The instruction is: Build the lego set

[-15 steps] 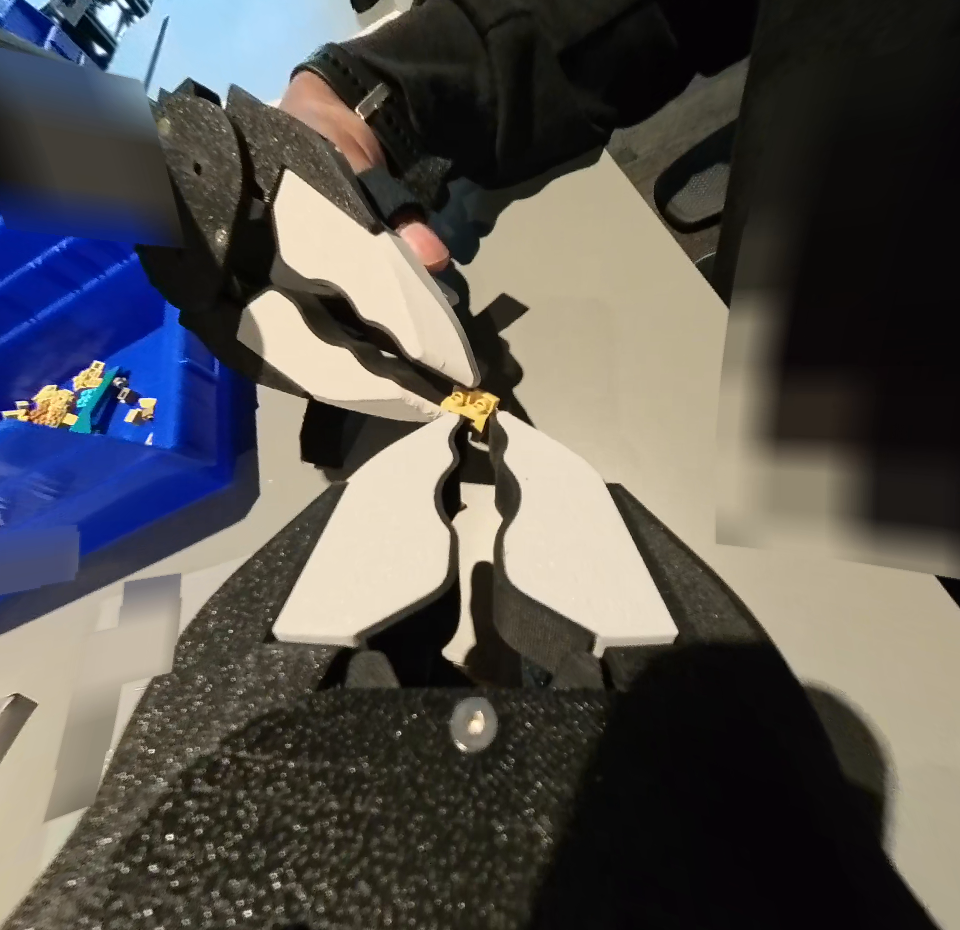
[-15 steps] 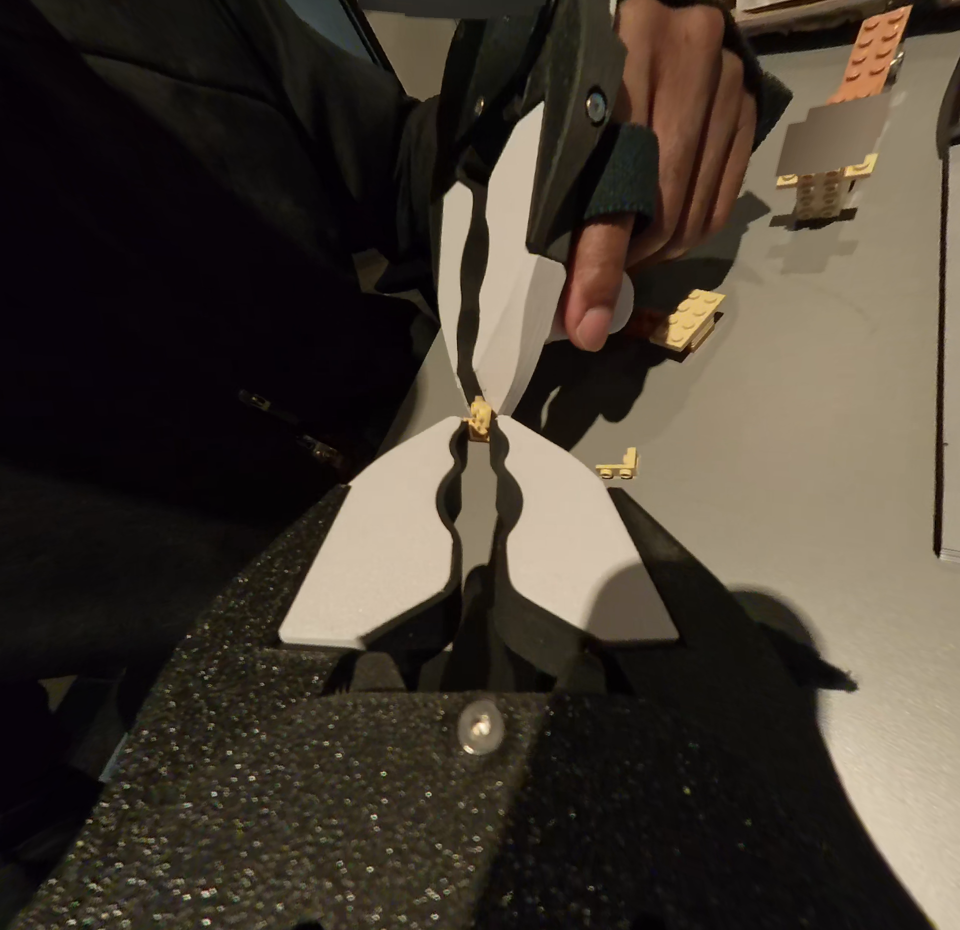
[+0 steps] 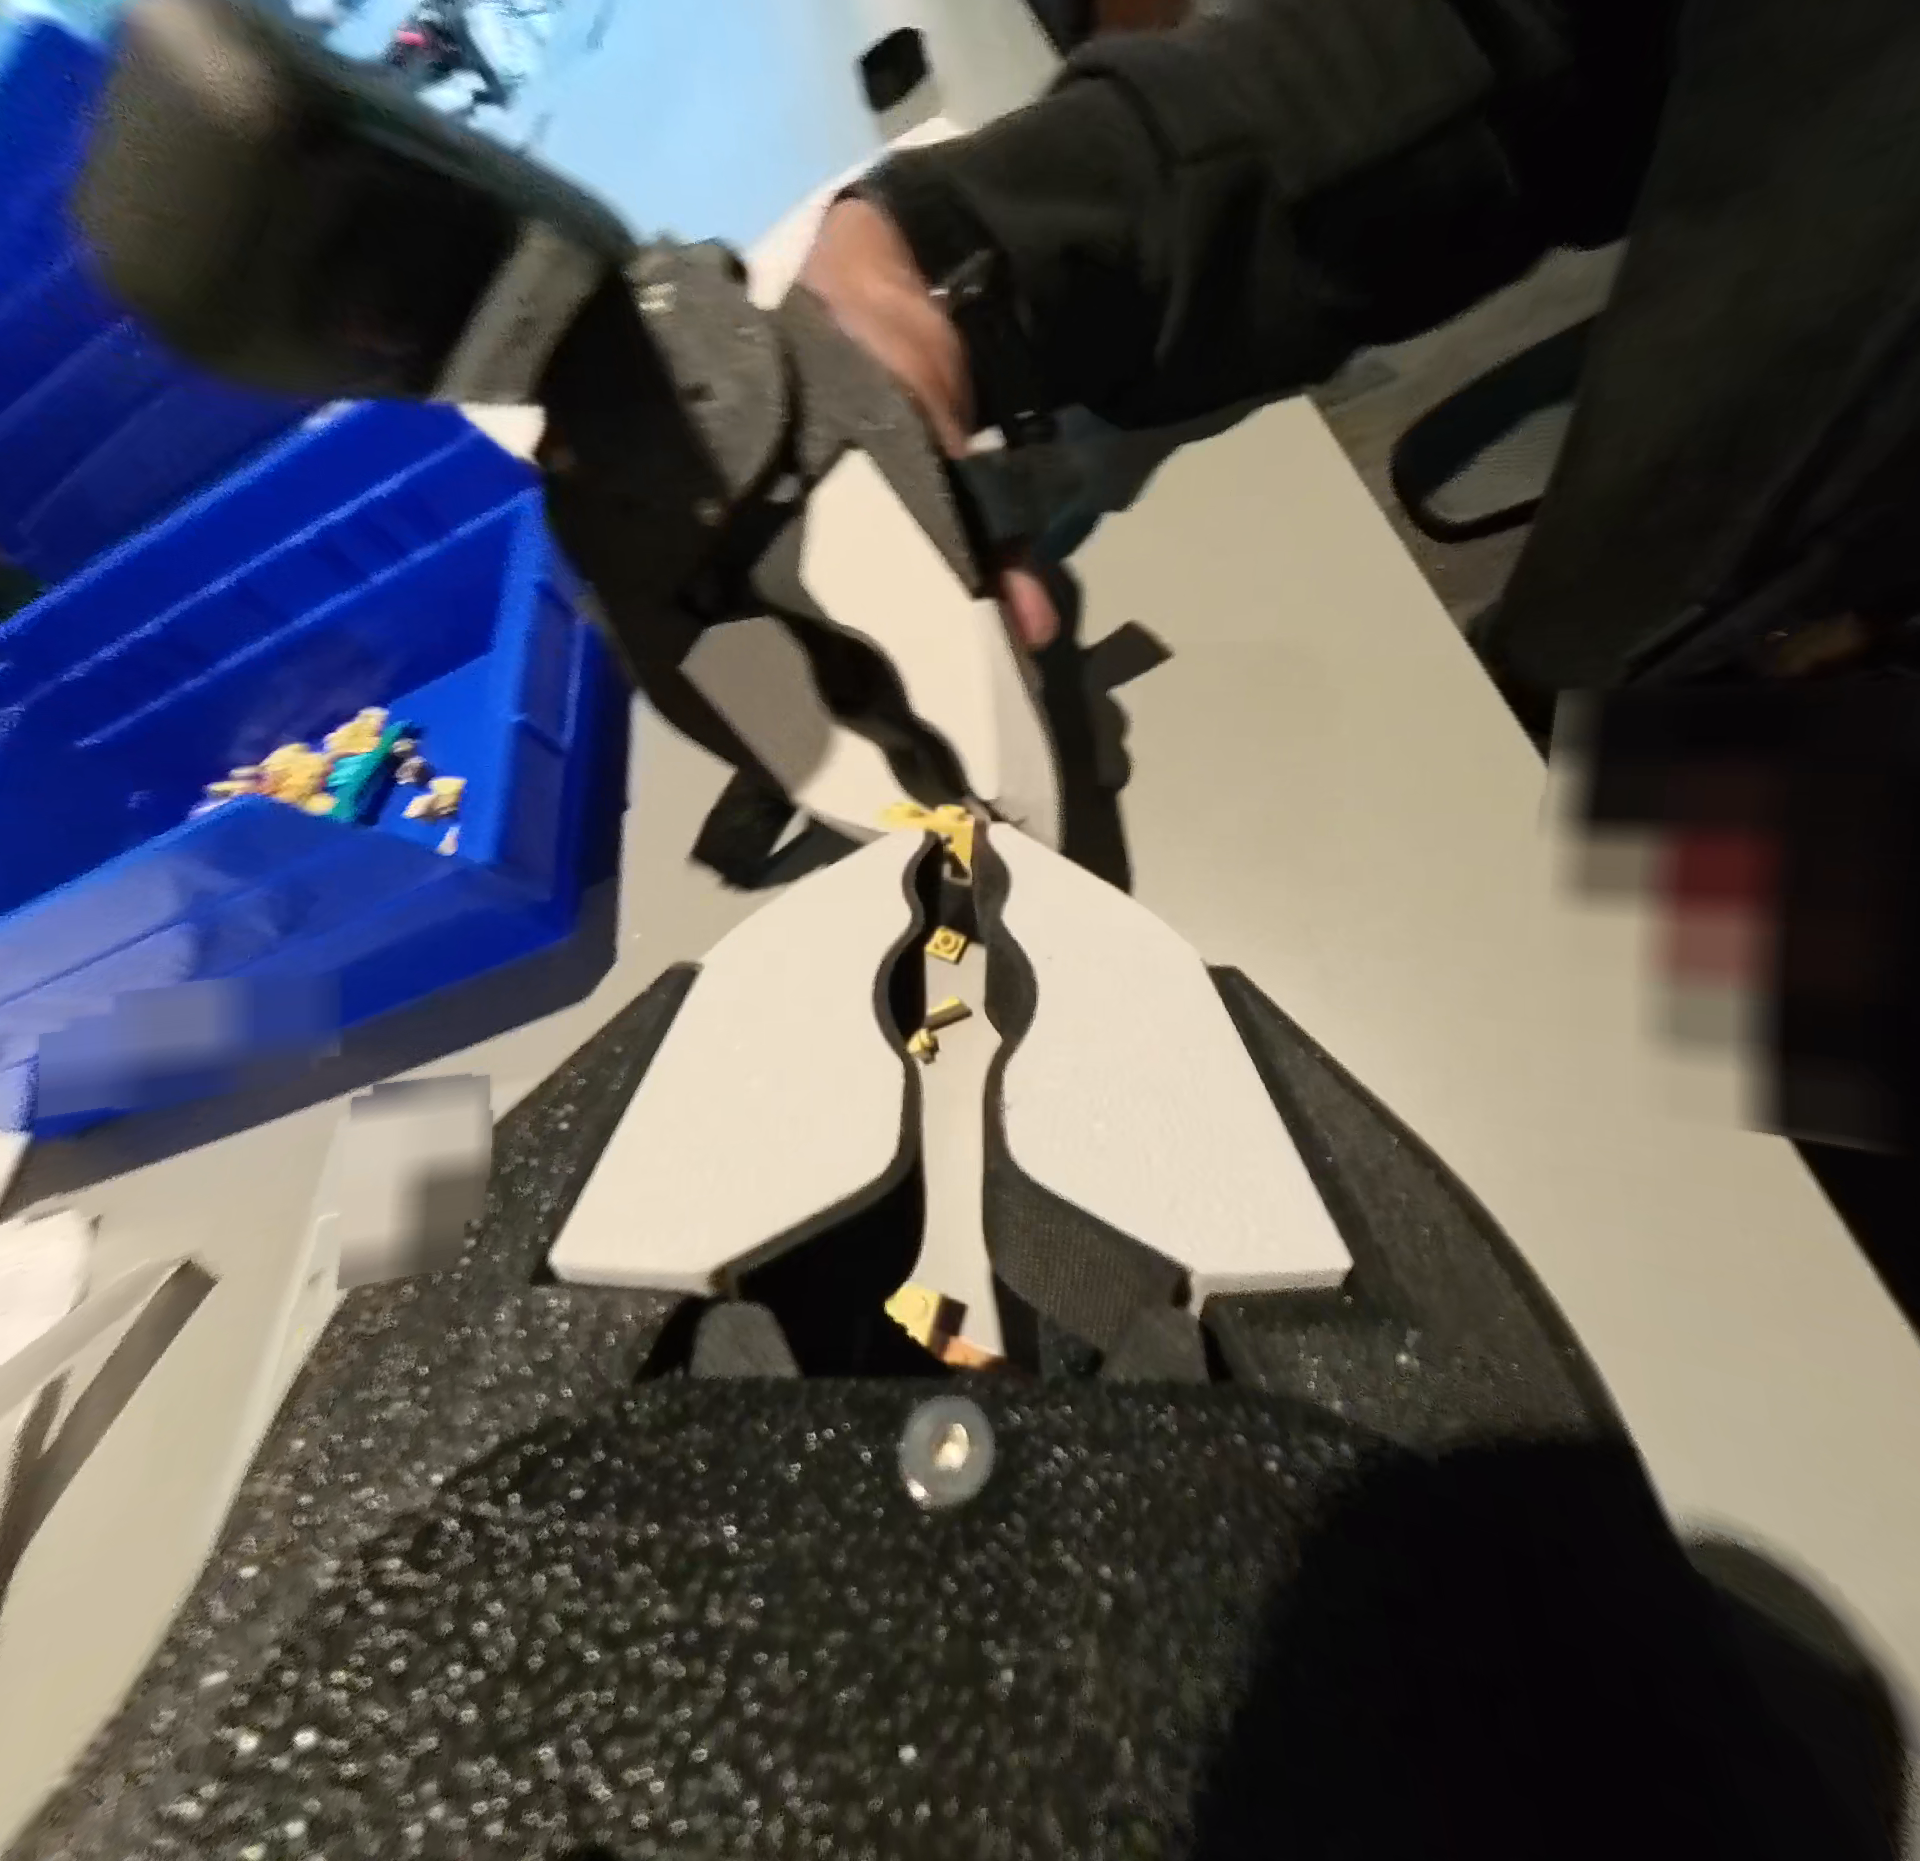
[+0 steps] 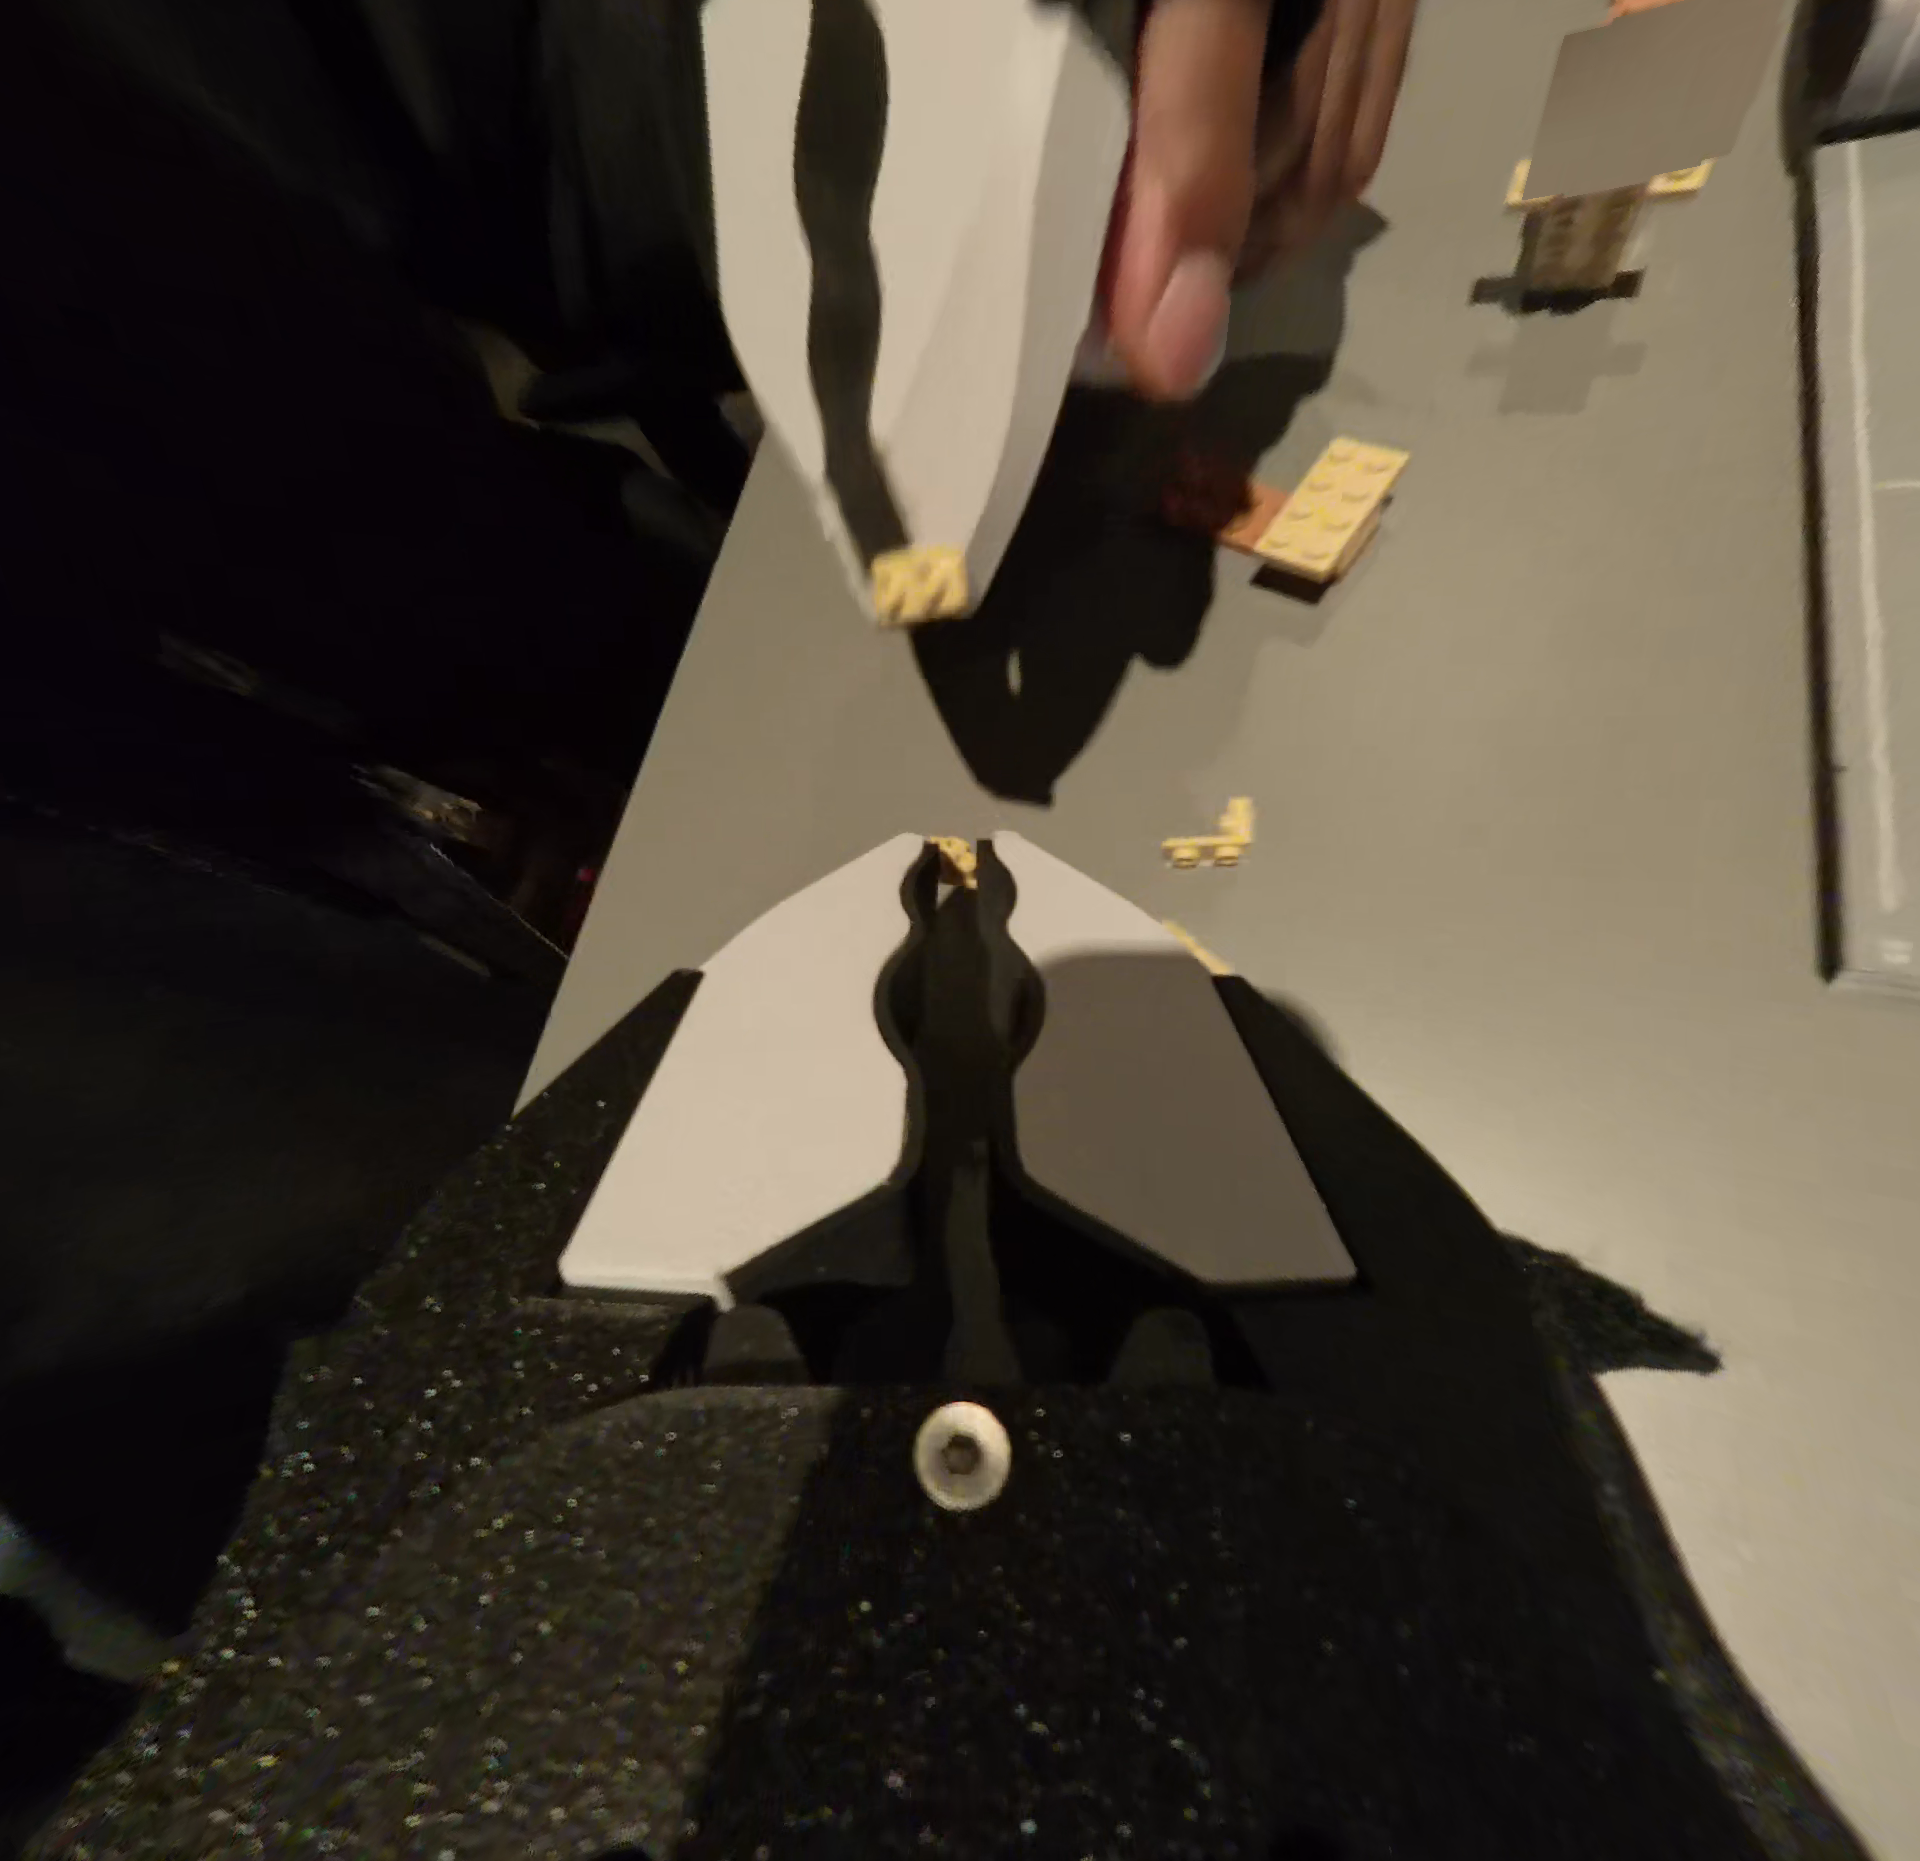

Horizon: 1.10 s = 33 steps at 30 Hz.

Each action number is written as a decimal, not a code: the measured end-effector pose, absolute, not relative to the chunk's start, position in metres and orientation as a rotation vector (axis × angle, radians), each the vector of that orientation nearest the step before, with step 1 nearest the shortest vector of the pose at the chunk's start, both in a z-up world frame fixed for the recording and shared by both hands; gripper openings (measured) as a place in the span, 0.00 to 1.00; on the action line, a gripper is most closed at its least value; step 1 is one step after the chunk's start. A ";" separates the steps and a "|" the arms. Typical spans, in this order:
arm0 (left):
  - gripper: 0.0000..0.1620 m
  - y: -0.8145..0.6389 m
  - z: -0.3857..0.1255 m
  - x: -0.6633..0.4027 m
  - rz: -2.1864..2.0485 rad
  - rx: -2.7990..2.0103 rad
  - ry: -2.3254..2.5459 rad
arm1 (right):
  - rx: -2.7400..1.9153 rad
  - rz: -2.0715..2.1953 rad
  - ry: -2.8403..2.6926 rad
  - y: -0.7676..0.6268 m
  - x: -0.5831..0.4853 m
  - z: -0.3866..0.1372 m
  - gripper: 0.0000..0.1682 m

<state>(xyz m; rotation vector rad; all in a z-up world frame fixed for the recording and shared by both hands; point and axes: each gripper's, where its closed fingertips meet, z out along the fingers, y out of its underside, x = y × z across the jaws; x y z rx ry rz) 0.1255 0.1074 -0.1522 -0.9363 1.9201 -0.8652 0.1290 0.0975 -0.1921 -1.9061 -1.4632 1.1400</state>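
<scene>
My left gripper (image 3: pixel 951 850) is shut on a small tan plate (image 3: pixel 954 832). In the right wrist view the left gripper (image 4: pixel 920 564) hangs above and beyond my right gripper, with the tan plate (image 4: pixel 920 587) pinched at its tips. My right gripper (image 4: pixel 956 850) is shut on a tiny tan piece (image 4: pixel 954 861) at its tips. The two grippers point at each other over the grey table (image 4: pixel 1455 1084), with a gap between their tips. The right gripper (image 3: pixel 961 798) also shows in the left wrist view, held by a hand (image 3: pixel 894 325).
A blue bin (image 3: pixel 312 585) with several loose pieces (image 3: pixel 343 772) stands at the left. On the table lie a tan plate on a brown piece (image 4: pixel 1320 507), a small tan bracket (image 4: pixel 1210 840) and a part-built model (image 4: pixel 1579 222). The table edge (image 4: pixel 644 824) runs beside a person's dark clothing. Left tips to right tips: about 4 cm. The part-built model (image 4: pixel 1579 222) is about 15 cm from my left fingertips.
The two grippers were tip to tip on one tan cluster. Now they have pulled apart, each holding a tan piece, and both views are blurred by motion.
</scene>
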 end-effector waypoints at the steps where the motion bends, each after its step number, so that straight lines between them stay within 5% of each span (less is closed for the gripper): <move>1: 0.03 0.106 -0.151 0.123 -0.844 -0.939 1.895 | -1.904 1.116 -1.472 0.094 0.128 -0.194 0.04; 15: 0.03 0.082 -0.166 0.110 -0.712 -1.026 1.782 | -1.923 0.831 -1.546 0.083 0.126 -0.214 0.08; 26: 0.03 0.097 -0.143 0.117 -0.841 -1.064 1.485 | -1.745 0.947 -1.085 0.100 0.128 -0.159 0.11; 33: 0.03 0.108 -0.136 0.114 -0.569 -0.971 1.415 | -1.803 1.151 -0.758 0.104 0.101 -0.118 0.13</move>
